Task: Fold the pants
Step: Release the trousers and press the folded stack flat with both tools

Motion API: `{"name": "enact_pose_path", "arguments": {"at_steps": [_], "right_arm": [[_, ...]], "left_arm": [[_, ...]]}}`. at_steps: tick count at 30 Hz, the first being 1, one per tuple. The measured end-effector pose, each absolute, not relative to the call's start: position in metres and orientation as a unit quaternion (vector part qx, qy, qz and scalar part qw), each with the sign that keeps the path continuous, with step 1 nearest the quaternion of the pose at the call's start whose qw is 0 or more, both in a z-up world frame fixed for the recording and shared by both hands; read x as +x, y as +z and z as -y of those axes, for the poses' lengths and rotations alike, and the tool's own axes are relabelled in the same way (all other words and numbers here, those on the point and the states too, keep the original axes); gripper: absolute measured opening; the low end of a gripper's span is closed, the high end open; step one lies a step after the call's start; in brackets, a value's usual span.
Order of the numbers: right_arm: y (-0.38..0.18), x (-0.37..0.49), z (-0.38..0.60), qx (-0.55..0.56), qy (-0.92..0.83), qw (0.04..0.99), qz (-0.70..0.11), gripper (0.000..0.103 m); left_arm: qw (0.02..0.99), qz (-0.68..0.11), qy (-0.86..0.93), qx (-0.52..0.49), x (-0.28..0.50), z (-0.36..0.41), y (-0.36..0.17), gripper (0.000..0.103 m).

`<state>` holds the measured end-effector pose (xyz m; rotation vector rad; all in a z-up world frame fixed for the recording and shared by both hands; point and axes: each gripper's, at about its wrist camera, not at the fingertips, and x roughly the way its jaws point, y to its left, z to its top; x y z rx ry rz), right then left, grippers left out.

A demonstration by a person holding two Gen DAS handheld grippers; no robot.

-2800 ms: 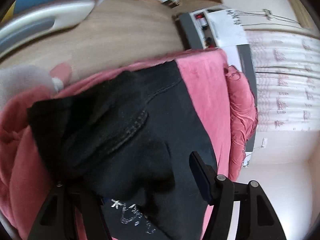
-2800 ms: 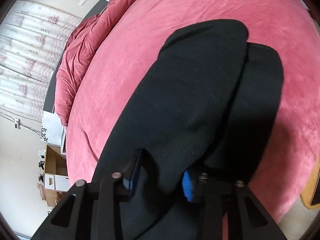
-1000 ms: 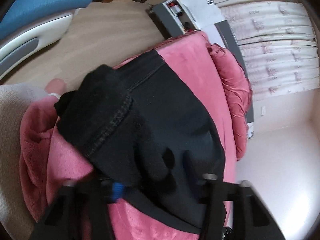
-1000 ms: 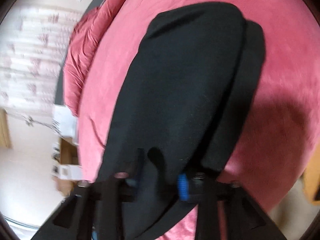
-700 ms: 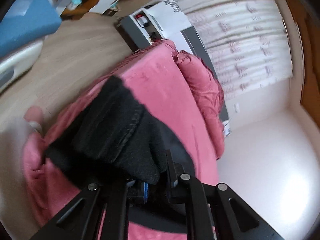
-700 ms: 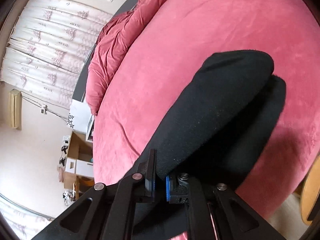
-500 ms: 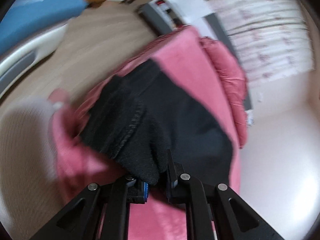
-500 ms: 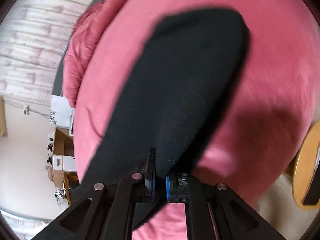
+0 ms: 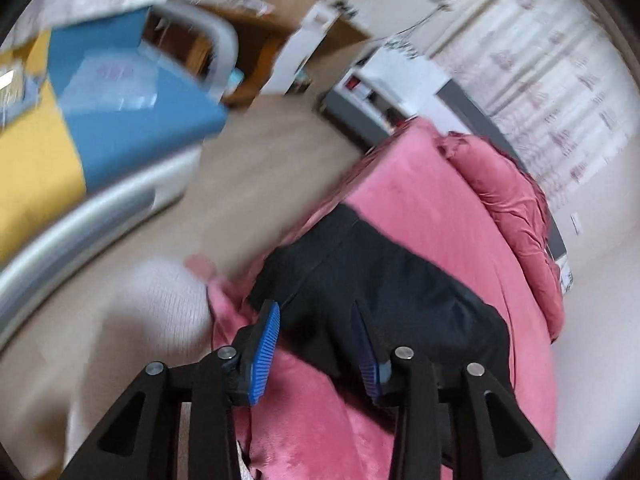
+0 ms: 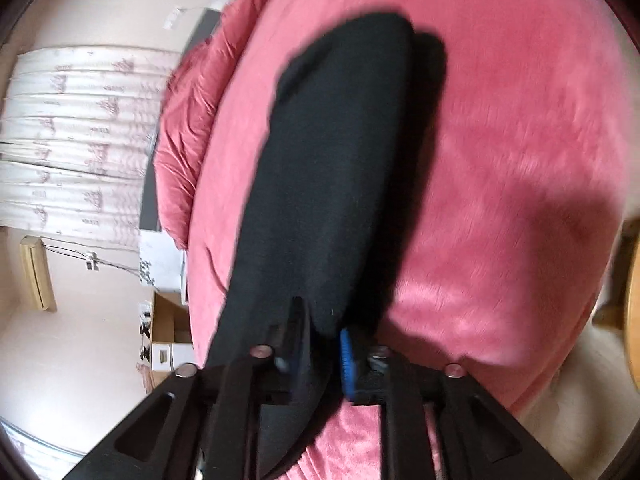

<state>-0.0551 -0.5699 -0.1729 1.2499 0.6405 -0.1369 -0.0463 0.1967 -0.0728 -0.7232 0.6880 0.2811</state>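
— Black, soft fabric pants [image 9: 384,280] are seen folded flat on the pink plush bedspread [image 9: 424,208], near its edge beside the pale wooden floor [image 9: 256,184]. Where is the left gripper [image 9: 316,344] placed?

— It is held above the near edge of the pants, and its jaws have just been opening. The blue ribbed pads [image 9: 266,340] are parted, with nothing pressed between them; the cloth lies below the gap, released.

— And the right gripper [image 10: 322,344]?

— Its jaws have also just been opening. A fold of the pants [image 10: 332,168] is still seen between the blue pad [image 10: 347,354] and the dark finger opposite, but a gap is visible beside the pad, so the cloth is not clamped.

— How are the pants laid out from that side?

— A long, dark, rounded strip is seen stretching away from the gripper across the bedspread [image 10: 520,128], with a second layer showing along one edge. A bunched pink quilt [image 10: 192,128] is piled at the far side of the bedspread, by the white patterned curtain [image 10: 80,140].

— Anything beside the bedspread in the left view?

— A blue and yellow cushion [image 9: 120,112] is seen across the floor, blurred.
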Motion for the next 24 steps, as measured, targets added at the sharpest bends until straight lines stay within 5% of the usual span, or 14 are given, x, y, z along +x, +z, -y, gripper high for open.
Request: {"name": "enact_pose_path", "arguments": {"at_steps": [2,7,9,10,16,21,24], "right_arm": [[-0.165,-0.056,0.582,0.579,-0.070,0.768,-0.265,0.050],[-0.159,-0.037,0.616,0.584,-0.118,0.761,-0.259,0.050],[-0.154,-0.022,0.625,0.569,-0.139,0.760,-0.281,0.031],[-0.150,-0.013,0.628,0.550,-0.151,0.763,-0.304,0.007],[-0.099,0.001,0.624,0.461,-0.123,0.837,-0.269,0.007],[-0.143,-0.002,0.631,0.441,-0.194,0.802,-0.354,0.008],[-0.127,-0.009,0.618,0.401,-0.216,0.824,-0.338,0.019]], "left_arm": [[0.885,-0.332,0.105,-0.310,-0.039,-0.181,-0.062,0.041],[0.907,-0.345,0.002,-0.243,-0.001,-0.121,-0.060,0.042],[0.907,-0.362,-0.045,-0.210,0.026,-0.092,-0.069,0.042],[0.906,-0.372,-0.050,-0.197,0.035,-0.080,-0.070,0.042],[0.887,-0.421,-0.038,-0.184,0.081,-0.056,-0.106,0.042],[0.871,-0.441,-0.017,-0.217,0.087,-0.064,-0.130,0.042],[0.876,-0.445,-0.023,-0.184,0.083,-0.056,-0.126,0.042]]}}
